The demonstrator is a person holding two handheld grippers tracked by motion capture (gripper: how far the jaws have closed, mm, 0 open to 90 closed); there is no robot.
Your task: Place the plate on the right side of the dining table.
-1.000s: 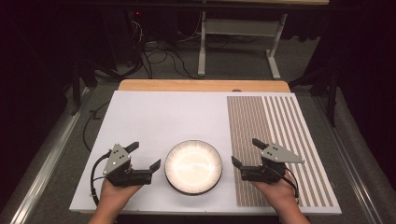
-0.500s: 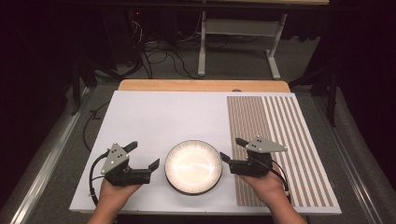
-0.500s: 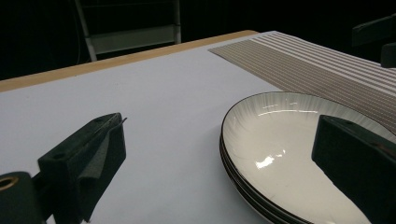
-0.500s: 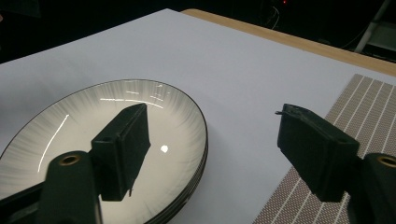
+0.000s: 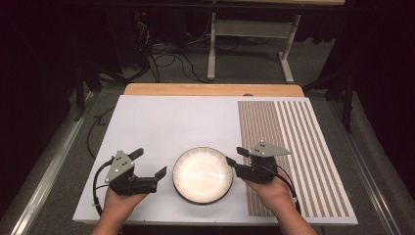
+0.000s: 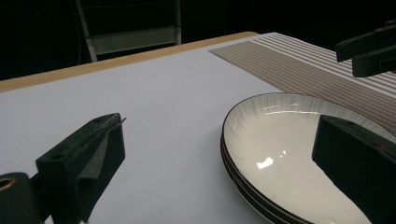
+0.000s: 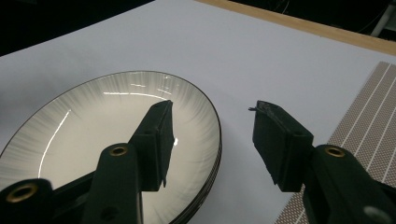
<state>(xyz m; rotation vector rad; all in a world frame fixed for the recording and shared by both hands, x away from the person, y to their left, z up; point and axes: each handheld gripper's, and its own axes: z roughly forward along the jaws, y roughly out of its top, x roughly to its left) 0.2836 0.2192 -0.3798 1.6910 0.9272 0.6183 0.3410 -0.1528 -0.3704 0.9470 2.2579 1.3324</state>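
We see a stack of white, dark-rimmed plates [image 5: 202, 174] at 6 o'clock on the white board [image 5: 161, 122], between our two tools. Since a second ago our right gripper [image 5: 233, 162] has slid from the striped mat [image 5: 293, 147] toward the stack's 3 o'clock rim, and its jaws have just been closing; they now straddle the rim, one over the bowl and one outside, not yet pressing. We judge a rim pinch is near. Our left gripper [image 5: 149, 163] waits spread wide at the stack's 9 o'clock.

hand-held gripper [image 5: 234, 161]: black jaws | brass-ringed screw holes | grey three-cornered plate | black cable
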